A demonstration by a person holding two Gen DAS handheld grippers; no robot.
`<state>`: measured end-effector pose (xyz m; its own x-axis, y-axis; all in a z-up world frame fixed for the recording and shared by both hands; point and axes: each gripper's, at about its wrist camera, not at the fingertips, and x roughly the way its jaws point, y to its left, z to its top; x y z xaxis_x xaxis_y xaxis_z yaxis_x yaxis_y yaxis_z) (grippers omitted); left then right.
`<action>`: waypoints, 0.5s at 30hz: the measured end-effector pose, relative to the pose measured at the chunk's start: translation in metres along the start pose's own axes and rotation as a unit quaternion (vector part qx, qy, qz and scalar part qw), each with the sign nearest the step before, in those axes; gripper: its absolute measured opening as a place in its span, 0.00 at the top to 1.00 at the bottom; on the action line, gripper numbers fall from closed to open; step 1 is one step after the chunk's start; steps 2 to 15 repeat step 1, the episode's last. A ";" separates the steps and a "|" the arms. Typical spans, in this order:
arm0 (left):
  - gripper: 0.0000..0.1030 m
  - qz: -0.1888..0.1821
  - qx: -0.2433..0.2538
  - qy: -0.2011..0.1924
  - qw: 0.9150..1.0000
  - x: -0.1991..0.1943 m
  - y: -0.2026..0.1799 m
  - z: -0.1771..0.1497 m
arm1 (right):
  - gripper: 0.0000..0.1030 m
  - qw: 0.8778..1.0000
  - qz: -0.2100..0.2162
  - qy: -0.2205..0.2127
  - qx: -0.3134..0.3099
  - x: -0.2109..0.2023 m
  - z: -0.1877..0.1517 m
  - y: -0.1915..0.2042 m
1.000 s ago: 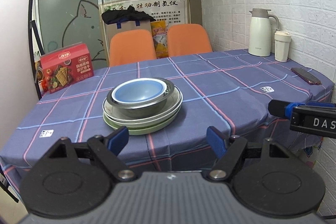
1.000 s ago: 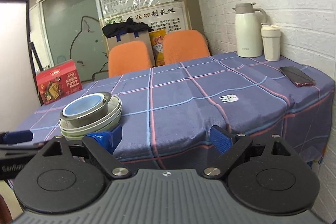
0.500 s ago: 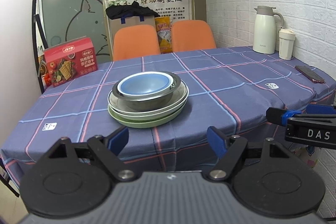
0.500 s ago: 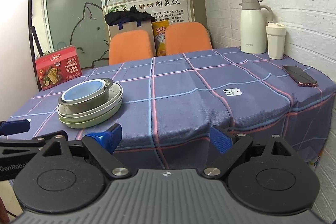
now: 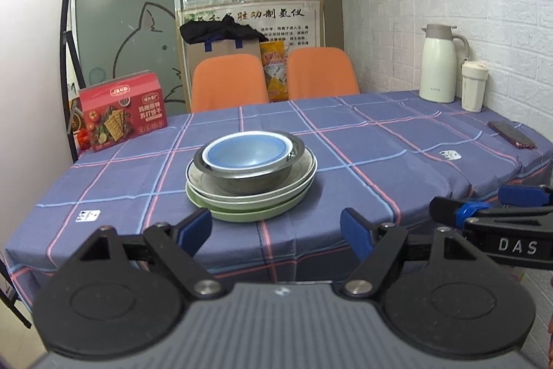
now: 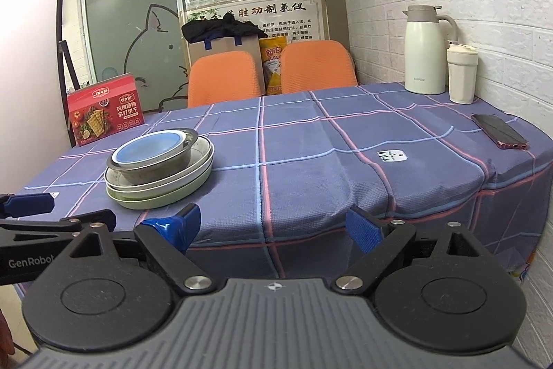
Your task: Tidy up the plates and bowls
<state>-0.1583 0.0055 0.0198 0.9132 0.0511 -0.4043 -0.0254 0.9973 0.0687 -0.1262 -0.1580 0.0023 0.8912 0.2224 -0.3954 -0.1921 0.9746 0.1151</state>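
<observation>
A stack stands on the blue checked table (image 5: 380, 140): a blue bowl (image 5: 247, 153) nested in a steel bowl (image 5: 242, 182), on a white plate (image 5: 300, 177) and a green plate (image 5: 249, 215). The stack also shows in the right wrist view, with the blue bowl (image 6: 152, 149) on top and the green plate (image 6: 162, 197) at the bottom. My left gripper (image 5: 274, 229) is open and empty, just short of the table's front edge, in line with the stack. My right gripper (image 6: 273, 225) is open and empty, to the right of the stack, off the table's edge.
A red cracker box (image 5: 122, 109) stands at the table's far left. A white thermos (image 5: 439, 68) and a cup (image 5: 473, 85) stand by the brick wall at far right, a phone (image 5: 511, 134) near the right edge. Two orange chairs (image 5: 230, 78) stand behind the table.
Both grippers have drawn back from the table and risen a little; the stack looks farther away. Both stay open. The stack has not moved.
</observation>
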 end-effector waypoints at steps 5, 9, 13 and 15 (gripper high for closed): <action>0.25 -0.004 0.001 -0.001 1.000 -0.001 0.000 0.000 | 0.24 1.000 0.001 0.000 -0.001 0.000 0.000 0.000; 0.25 -0.004 0.001 -0.001 1.000 -0.001 0.000 0.000 | 0.24 1.000 0.001 0.000 -0.001 0.000 0.000 0.000; 0.25 -0.004 0.001 -0.001 1.000 -0.001 0.000 0.000 | 0.24 1.000 0.001 0.000 -0.001 0.000 0.000 0.000; 0.25 -0.004 0.001 -0.001 1.000 -0.001 0.000 0.000 | 0.24 1.000 0.001 0.000 -0.001 0.000 0.000 0.000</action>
